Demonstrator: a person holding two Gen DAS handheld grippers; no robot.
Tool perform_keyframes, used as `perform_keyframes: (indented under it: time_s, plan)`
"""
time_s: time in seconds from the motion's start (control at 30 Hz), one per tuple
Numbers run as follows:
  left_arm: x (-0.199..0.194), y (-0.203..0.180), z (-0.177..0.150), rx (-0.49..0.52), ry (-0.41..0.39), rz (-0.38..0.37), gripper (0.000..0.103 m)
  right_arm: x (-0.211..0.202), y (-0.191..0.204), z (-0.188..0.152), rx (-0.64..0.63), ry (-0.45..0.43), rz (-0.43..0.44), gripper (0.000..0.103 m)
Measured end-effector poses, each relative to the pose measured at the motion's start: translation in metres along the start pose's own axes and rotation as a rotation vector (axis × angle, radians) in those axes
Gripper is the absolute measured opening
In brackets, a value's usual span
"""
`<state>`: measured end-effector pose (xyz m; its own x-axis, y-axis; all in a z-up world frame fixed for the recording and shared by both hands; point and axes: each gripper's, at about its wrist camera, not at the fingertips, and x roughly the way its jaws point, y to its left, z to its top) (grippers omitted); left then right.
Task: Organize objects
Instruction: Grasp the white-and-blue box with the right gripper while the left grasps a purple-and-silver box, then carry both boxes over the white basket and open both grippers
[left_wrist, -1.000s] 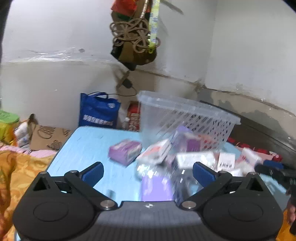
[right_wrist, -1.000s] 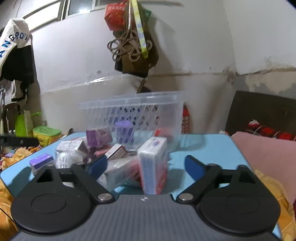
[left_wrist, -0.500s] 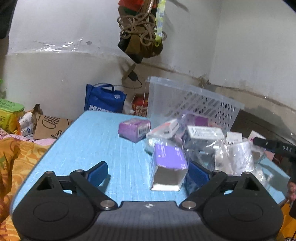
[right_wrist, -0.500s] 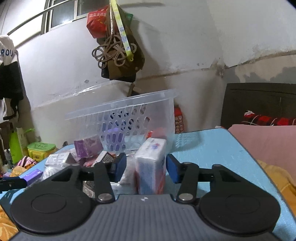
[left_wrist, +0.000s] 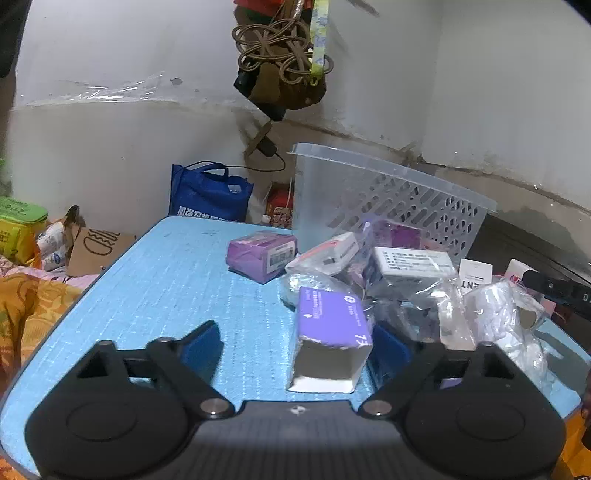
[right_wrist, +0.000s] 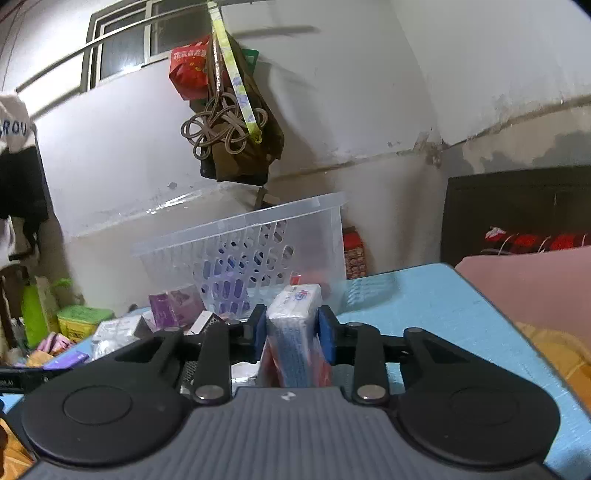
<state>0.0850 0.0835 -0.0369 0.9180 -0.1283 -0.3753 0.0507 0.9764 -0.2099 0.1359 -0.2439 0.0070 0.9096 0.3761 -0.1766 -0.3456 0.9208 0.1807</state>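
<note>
A clear plastic basket (left_wrist: 388, 199) stands at the back of the blue table (left_wrist: 177, 280), with a heap of small boxes and plastic-wrapped packs in front of it. My left gripper (left_wrist: 295, 347) is open around a purple box (left_wrist: 330, 325) lying at the heap's near edge; its right finger touches the box, the left finger stands apart. My right gripper (right_wrist: 291, 328) is shut on a white, blue and red tissue pack (right_wrist: 295, 332), held upright in front of the basket (right_wrist: 258, 240).
A second purple box (left_wrist: 260, 253) lies alone left of the heap. A white box (left_wrist: 413, 260) and wrapped rolls (left_wrist: 495, 314) sit in the heap. A blue bag (left_wrist: 208, 195) and cardboard lie beyond the table's far left edge. Bags hang on the wall above the basket.
My right gripper closed on the tissue pack, which stood between its open fingers a second ago. My left gripper dropped closer to the table, bringing the purple box between its fingers.
</note>
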Motion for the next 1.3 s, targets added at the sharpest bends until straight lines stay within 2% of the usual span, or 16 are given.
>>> perform_keyframes:
  time_s: [0.1,0.13,0.17,0.4,0.57,0.77,0.9,1.0,1.1,1.3]
  plan:
    - [0.002,-0.001,-0.001,0.017,0.01,-0.008,0.06,-0.001,0.0,0.0,0.001,-0.004,-0.012,0.031]
    - [0.002,-0.001,-0.001,0.02,0.011,-0.024,0.049,-0.001,-0.001,0.0,0.008,-0.005,-0.009,0.031]
    - [0.002,-0.001,-0.002,0.023,0.01,-0.029,0.046,0.0,-0.002,0.0,0.013,-0.005,-0.007,0.031]
    - [-0.009,0.001,-0.002,0.024,-0.051,-0.015,0.045,-0.004,0.0,-0.003,-0.008,-0.025,-0.023,0.03]
    - [-0.003,0.001,-0.005,0.042,-0.011,-0.018,0.045,-0.005,0.002,-0.002,-0.022,-0.037,-0.027,0.029]
    - [-0.004,-0.001,-0.006,0.055,-0.021,-0.021,0.042,-0.005,0.0,0.0,-0.013,-0.023,-0.014,0.029]
    - [-0.018,0.003,-0.001,0.055,-0.077,0.004,0.042,-0.013,0.003,0.005,-0.059,-0.028,-0.042,0.029]
    - [-0.026,0.005,0.006,0.05,-0.112,0.022,0.042,-0.023,-0.002,0.012,-0.037,-0.034,-0.025,0.029]
    - [-0.036,0.004,0.015,0.062,-0.149,0.02,0.042,-0.029,-0.002,0.019,-0.062,-0.041,-0.034,0.029]
    - [-0.049,-0.002,0.047,0.093,-0.2,-0.006,0.042,-0.037,-0.003,0.041,-0.073,-0.066,0.005,0.029]
